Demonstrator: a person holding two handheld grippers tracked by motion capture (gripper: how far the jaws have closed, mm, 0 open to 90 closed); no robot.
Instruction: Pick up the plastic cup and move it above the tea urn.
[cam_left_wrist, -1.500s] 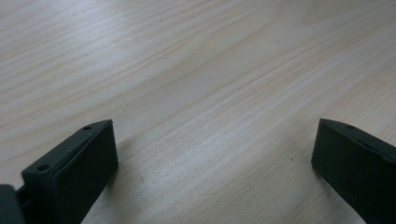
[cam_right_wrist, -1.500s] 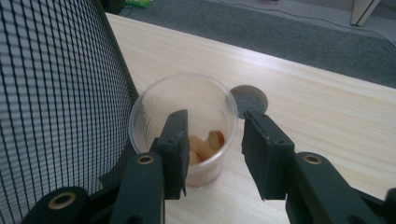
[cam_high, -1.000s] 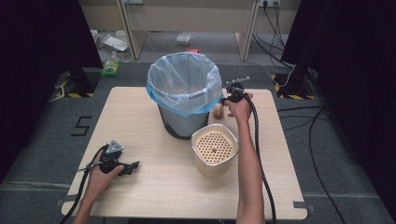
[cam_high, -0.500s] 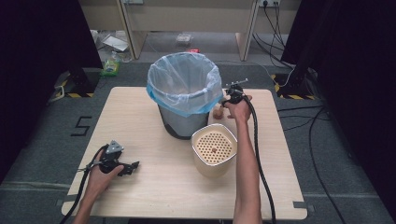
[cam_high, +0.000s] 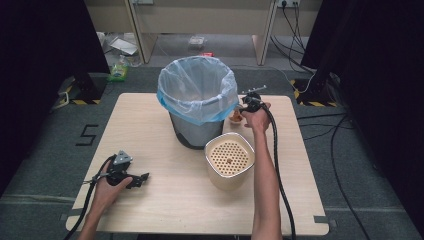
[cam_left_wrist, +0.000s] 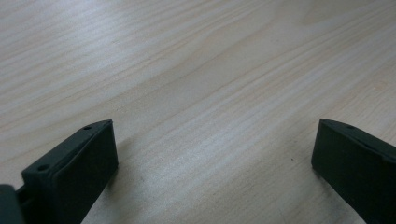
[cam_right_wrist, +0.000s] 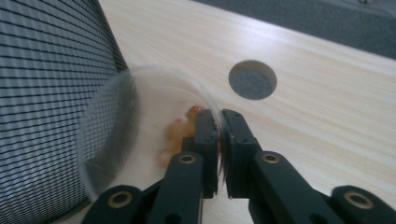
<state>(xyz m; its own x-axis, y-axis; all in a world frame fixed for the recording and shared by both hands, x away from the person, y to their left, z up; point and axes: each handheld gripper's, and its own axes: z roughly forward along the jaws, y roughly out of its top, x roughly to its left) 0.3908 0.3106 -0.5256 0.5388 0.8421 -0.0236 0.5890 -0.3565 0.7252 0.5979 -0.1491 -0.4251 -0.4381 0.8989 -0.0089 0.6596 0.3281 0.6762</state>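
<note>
My right gripper (cam_right_wrist: 219, 154) has just been closing, and its jaws now pinch the rim of a clear dish (cam_right_wrist: 140, 135) between them. The dish, with orange scraps (cam_right_wrist: 180, 130) in it, sits on the table (cam_high: 150, 125) right beside the bin (cam_high: 197, 100), near its mesh wall. The left gripper (cam_high: 131, 178) rests wide open on the table well away from the bin, holding nothing.

Risks, I'd guess: the rim grip is thin, so the dish could tilt or slip on lifting and spill the scraps. It could also clip the bin bag (cam_high: 190, 107) on the way up.
</note>
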